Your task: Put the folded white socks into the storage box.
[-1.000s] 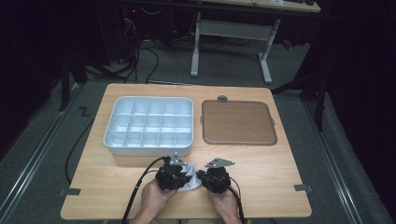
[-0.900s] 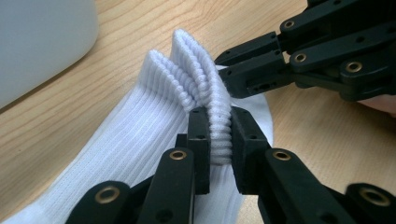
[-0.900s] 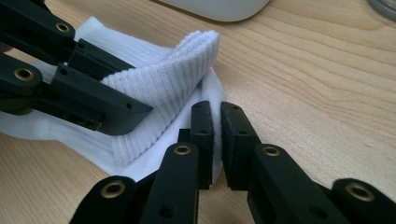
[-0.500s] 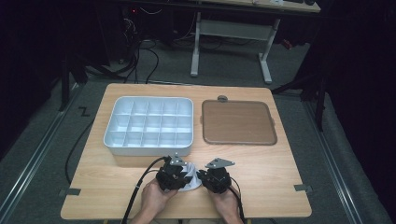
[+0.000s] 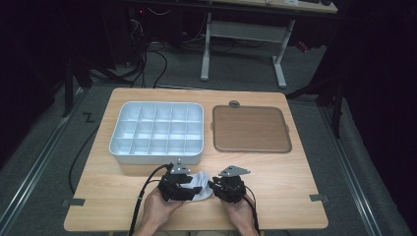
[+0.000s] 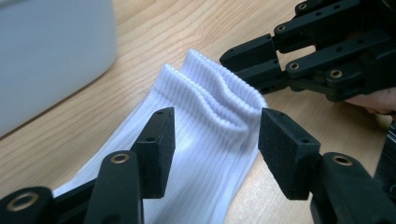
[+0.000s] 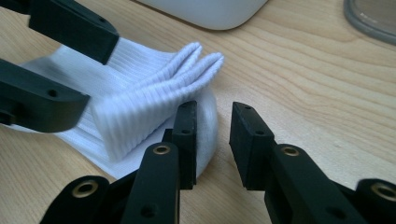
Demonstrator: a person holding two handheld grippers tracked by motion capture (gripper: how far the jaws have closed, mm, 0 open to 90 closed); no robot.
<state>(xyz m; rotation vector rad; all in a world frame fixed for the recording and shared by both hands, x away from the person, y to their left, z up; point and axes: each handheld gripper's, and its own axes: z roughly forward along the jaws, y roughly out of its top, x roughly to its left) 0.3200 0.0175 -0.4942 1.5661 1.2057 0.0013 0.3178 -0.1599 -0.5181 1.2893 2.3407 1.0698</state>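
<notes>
A white sock lies on the wooden table in the lower middle of the high view, between the two grippers and just below the white divided tray. The brown lid sits to the right of the tray, well apart from the work.

The left gripper has just been opening; its jaws stand released on either side of the sock's ribbed leg, pads clear of the cloth. The right gripper has also just been opening; its jaws are apart with bare table in the gap, the left pad right beside the sock's folded edge, possibly brushing it, gripping nothing.

The ribbed cuff stands up in loose folds at the upper middle of the left gripper view. With both grips let go, the risk I see is the fold springing open or sagging flat. A pad catching the cloth as a hand draws away could also drag the sock toward the table's near edge
</notes>
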